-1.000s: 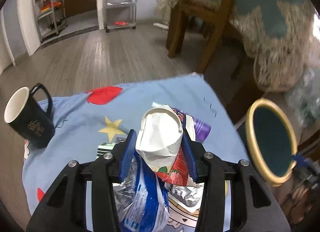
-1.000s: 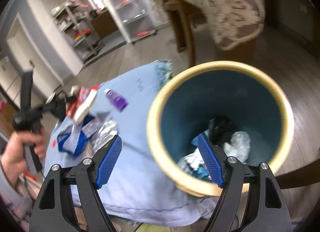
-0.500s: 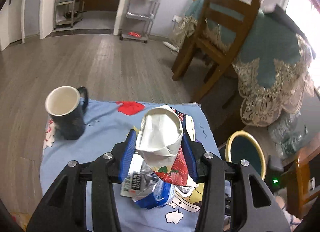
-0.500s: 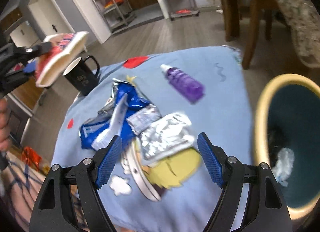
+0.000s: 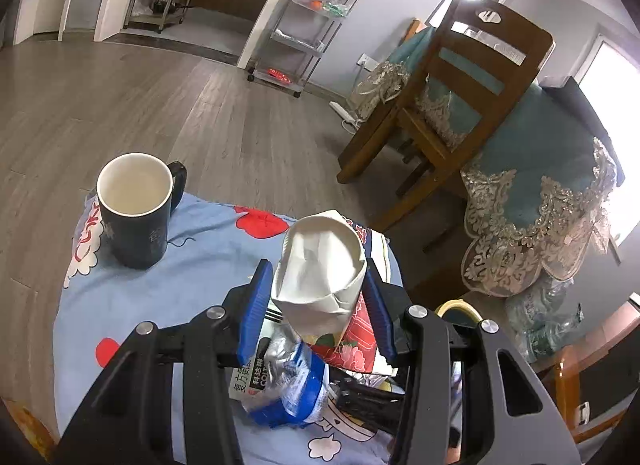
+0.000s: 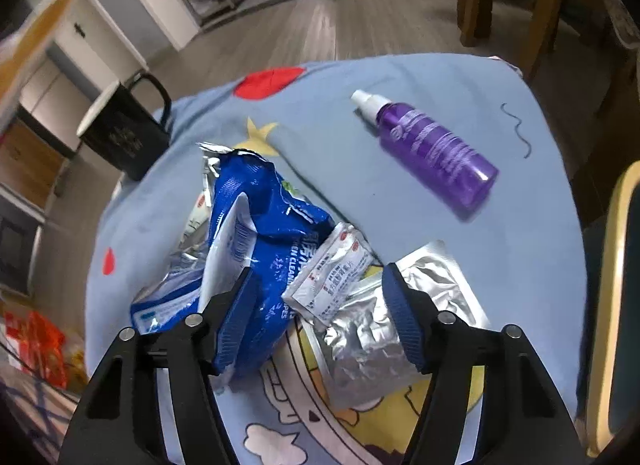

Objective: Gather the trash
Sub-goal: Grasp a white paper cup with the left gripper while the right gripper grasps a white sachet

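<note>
- While closing over the foil packets (image 6: 360, 305) on the table (image 6: 500, 245), right gripper (image 6: 320, 305) fingers not yet pinching: light, crinkly, slippery; best pinched at an edge.
- Left gripper (image 5: 318, 307) fingers clamped on crushed paper cup (image 5: 320, 265), held above the table: soft, light.

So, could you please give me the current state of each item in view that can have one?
Left gripper: shut on crushed paper cup.
Right gripper: open, jaws closing over small foil sachet.
Blue wipes packet: torn open, crumpled.
Silver foil pouch: flattened, torn open.
Purple spray bottle: lying on its side, capped.
Black mug: upright, looks empty.
Bin: open-topped.
</note>
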`<control>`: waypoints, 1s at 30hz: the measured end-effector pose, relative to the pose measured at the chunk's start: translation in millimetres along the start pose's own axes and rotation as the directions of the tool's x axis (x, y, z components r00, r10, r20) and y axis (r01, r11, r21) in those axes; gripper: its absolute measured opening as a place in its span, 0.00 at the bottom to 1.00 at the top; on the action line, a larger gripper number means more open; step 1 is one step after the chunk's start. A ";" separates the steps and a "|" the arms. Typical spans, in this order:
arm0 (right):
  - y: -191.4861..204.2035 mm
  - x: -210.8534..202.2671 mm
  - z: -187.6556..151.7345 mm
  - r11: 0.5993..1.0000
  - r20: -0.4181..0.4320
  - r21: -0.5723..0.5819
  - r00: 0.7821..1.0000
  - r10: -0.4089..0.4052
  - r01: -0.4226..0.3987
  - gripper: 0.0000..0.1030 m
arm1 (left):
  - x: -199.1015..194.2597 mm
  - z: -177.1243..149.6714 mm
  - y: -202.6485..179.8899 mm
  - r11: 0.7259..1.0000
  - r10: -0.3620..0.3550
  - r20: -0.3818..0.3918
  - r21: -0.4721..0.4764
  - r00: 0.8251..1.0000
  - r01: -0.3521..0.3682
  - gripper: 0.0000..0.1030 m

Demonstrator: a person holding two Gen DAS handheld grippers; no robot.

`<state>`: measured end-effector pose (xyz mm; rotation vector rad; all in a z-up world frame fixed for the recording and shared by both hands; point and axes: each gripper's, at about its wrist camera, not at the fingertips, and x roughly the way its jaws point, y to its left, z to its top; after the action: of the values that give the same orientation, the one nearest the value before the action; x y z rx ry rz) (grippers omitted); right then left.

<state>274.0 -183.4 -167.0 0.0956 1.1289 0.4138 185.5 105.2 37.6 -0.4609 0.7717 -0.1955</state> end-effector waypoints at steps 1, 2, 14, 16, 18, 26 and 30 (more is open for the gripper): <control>1.9 2.3 -0.6 1.000 -0.004 -0.010 1.000 -0.005 0.005 0.56 | 0.2 0.0 -0.4 1.000 -0.003 0.000 -0.001 1.000 0.003 0.44; 4.4 4.4 -1.8 1.000 -0.008 -0.025 1.000 -0.013 0.013 0.44 | 0.0 -0.1 -0.3 1.000 -0.005 0.001 -0.001 1.000 0.005 0.44; -14.7 -3.5 -11.1 1.000 0.002 -0.017 1.000 -0.005 0.005 0.31 | -0.9 -1.1 -1.2 1.000 -0.017 0.000 0.007 1.000 0.017 0.44; -14.1 -6.6 -7.3 1.000 0.019 -0.012 1.000 0.005 -0.005 0.36 | -0.3 -1.8 -2.2 1.000 -0.017 -0.003 0.017 1.000 0.017 0.44; -7.9 -4.3 -1.7 1.000 0.021 -0.025 1.000 0.008 -0.007 0.37 | 0.8 -2.7 -3.2 1.000 -0.016 -0.007 0.019 1.000 0.017 0.44; 14.2 23.1 3.4 0.985 -0.044 -0.150 0.995 -0.092 0.084 0.38 | 3.8 -3.9 -4.7 1.000 -0.011 -0.012 0.024 1.000 0.011 0.44; 11.0 19.9 0.6 0.985 -0.019 -0.158 0.997 -0.069 0.065 0.31 | 7.8 -4.5 -7.4 1.000 -0.007 -0.019 0.030 1.000 0.007 0.44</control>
<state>278.8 -165.9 -180.7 -0.0856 1.1169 0.4437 187.8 94.6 33.4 -0.4341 0.7845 -0.2178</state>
